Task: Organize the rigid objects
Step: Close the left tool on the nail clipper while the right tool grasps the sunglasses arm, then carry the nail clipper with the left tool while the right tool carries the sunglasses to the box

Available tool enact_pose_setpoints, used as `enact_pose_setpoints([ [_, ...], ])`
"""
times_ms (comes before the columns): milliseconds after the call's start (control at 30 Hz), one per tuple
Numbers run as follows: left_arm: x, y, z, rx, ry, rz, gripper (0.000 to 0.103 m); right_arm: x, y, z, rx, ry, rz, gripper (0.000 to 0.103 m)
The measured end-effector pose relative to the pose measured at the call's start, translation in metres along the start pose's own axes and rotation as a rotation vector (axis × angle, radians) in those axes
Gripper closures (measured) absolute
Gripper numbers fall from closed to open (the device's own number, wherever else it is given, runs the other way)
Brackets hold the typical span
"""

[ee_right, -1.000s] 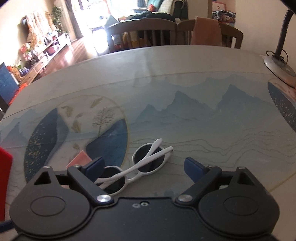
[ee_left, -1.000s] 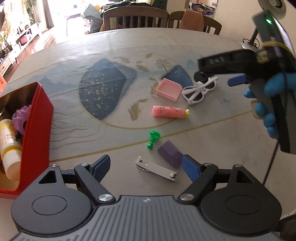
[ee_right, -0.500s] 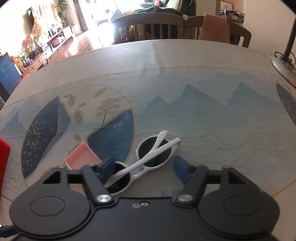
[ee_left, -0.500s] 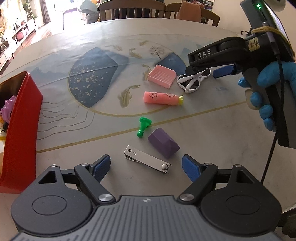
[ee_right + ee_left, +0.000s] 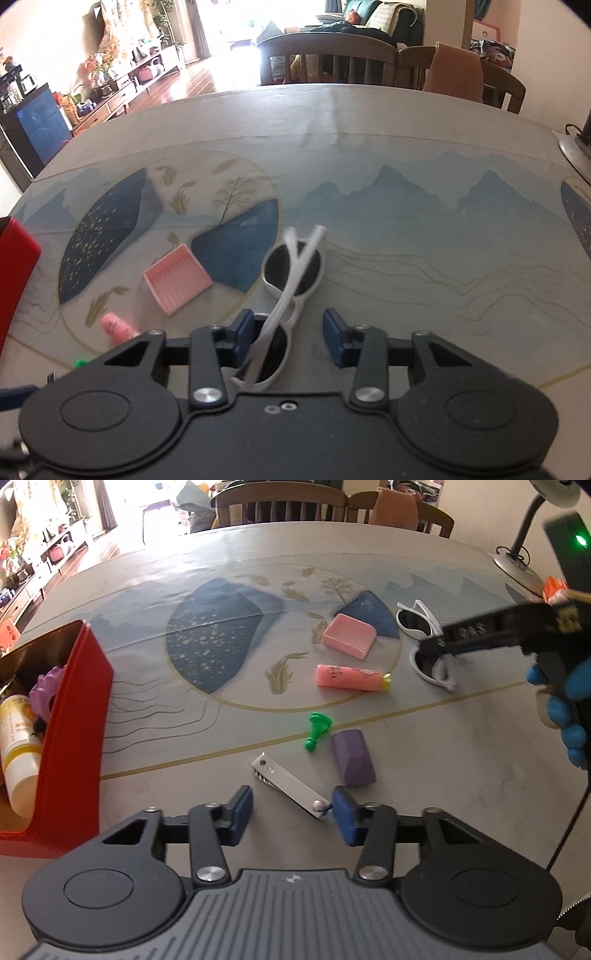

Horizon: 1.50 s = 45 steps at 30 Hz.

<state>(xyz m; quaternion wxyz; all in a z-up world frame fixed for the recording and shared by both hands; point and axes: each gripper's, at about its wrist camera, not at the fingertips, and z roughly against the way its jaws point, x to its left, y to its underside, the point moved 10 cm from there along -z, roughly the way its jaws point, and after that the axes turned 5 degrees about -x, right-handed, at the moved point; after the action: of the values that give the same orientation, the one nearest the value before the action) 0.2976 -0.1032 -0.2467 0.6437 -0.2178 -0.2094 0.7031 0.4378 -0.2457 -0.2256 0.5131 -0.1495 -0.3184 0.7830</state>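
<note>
1. Daylight from the far windows falls on a round desk (image 5: 406,554) printed with mountains and fish; a red box (image 5: 74,716) stands at its left edge, already holding a bottle and a purple piece.
2. Right of the box lie a nail clipper (image 5: 290,790), a purple block (image 5: 352,757), a green pawn (image 5: 316,731), a pink tube (image 5: 351,677), a pink comb (image 5: 349,638) and, farthest, white sunglasses (image 5: 291,284).
3. Left gripper (image 5: 291,818) has just been closing; the clipper's near end sits between its jaws, touching the right pad only, long axis slanting away to the left. Not yet clamped.
4. Right gripper (image 5: 290,338), also closing, straddles the sunglasses' near lens, frame against the left pad, right pad clear.
5. Both grasps look unfinished; the left hand is nearer the box.
</note>
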Motion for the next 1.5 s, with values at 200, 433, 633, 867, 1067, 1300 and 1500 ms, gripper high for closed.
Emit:
enact_pose_setpoints([
  [200, 0.013, 0.0, 0.002, 0.004, -0.003, 0.053, 0.082, -0.001, 0.01, 0.01, 0.005, -0.026, 0.035, 0.086],
  [433, 0.035, 0.0, 0.005, 0.006, -0.052, 0.103, 0.092, 0.002, 0.012, 0.027, -0.027, -0.06, 0.05, 0.095],
  [633, 0.054, -0.005, 0.013, -0.017, -0.084, 0.137, 0.092, 0.009, 0.012, 0.046, -0.066, -0.087, 0.053, 0.095],
  [867, 0.07, -0.017, 0.029, -0.06, -0.082, 0.173, 0.092, 0.02, 0.002, 0.071, -0.116, -0.126, 0.01, 0.095],
  [1067, 0.08, -0.028, 0.042, -0.092, -0.065, 0.201, 0.092, 0.04, -0.003, 0.088, -0.132, -0.17, -0.002, 0.095],
  [1300, 0.091, -0.038, 0.06, -0.127, -0.026, 0.228, 0.092, 0.069, -0.002, 0.1, -0.134, -0.206, -0.01, 0.095],
  [1500, 0.104, -0.044, 0.077, -0.147, -0.001, 0.237, 0.092, 0.099, -0.005, 0.107, -0.138, -0.22, 0.006, 0.095],
])
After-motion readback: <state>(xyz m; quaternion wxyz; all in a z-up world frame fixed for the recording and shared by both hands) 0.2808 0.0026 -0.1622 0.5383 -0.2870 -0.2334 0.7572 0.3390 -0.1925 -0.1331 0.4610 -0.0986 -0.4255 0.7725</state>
